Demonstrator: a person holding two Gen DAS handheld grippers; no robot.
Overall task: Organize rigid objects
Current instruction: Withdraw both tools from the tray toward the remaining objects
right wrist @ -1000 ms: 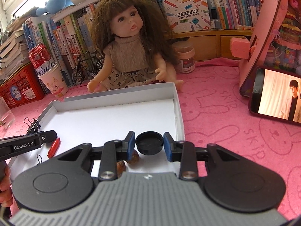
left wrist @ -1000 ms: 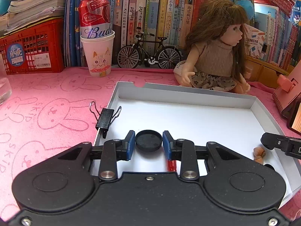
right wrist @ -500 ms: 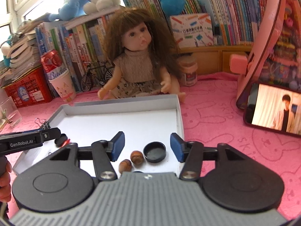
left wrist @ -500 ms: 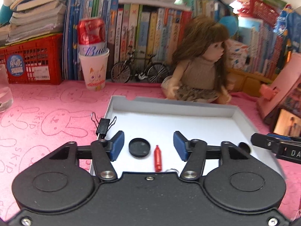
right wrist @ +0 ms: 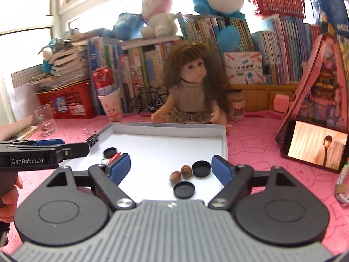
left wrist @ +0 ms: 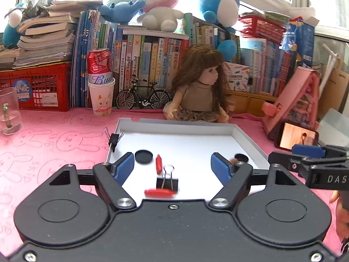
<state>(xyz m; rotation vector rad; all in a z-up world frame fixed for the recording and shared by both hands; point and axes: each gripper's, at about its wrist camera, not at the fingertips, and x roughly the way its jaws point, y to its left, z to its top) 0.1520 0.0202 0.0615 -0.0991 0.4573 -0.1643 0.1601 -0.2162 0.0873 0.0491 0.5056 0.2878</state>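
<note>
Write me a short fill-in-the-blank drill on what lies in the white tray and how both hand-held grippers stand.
1. Both the left hand-held gripper and the right hand-held gripper have their jaws ____.
2. In the right wrist view, ____ brown nuts lie in the white tray.
3. A black binder clip is clipped on the tray's ____ rim.

Missing words: open; two; left

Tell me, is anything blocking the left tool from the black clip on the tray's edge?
No. The left tool is open, and only bare white tray lies between it and the black binder clip on the left wall.
</note>
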